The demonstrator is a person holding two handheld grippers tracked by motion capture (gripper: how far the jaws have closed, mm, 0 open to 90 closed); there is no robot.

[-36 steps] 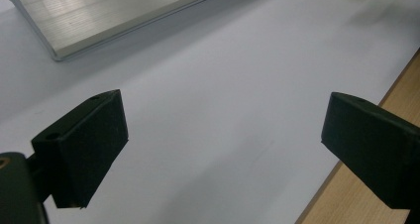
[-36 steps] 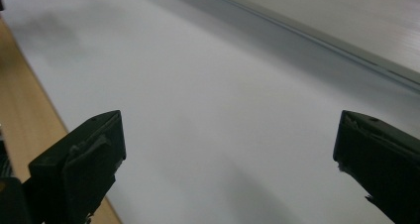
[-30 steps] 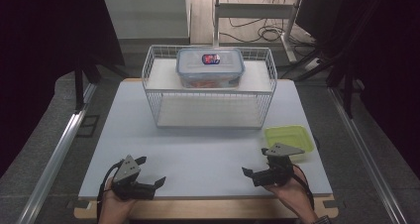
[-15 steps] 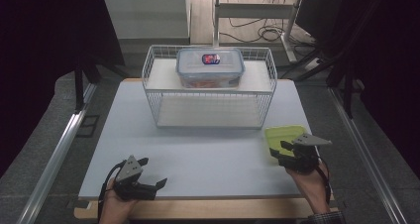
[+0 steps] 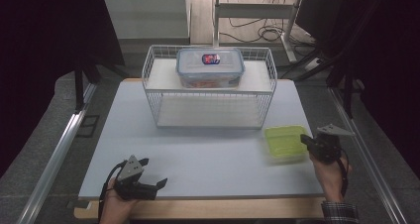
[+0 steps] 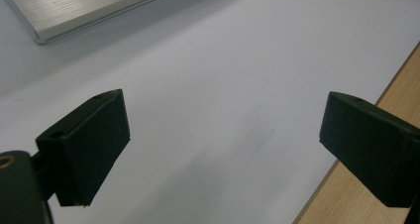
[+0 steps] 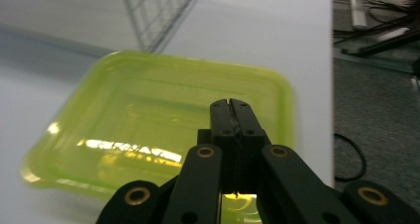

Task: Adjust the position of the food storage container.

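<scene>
A shallow yellow-green tray [image 5: 284,142] lies on the white table [image 5: 198,154] at the right. My right gripper [image 5: 303,139] is at the tray's right edge and points left over it. In the right gripper view its jaws [image 7: 230,106] have just been closing and now meet above the tray [image 7: 148,110] with nothing between them. My left gripper [image 5: 156,171] rests near the front left edge, and its jaws [image 6: 223,144] stand wide apart over bare table.
A white wire rack [image 5: 208,110] stands at the back middle, with a clear lidded container [image 5: 210,65] on its top shelf. The rack's corner [image 7: 158,6] lies just beyond the tray. A wooden strip [image 5: 223,209] borders the table's front edge.
My right gripper has swung from the table's front to the right side of the green tray, and its jaws have come together. The left gripper has stayed put.
</scene>
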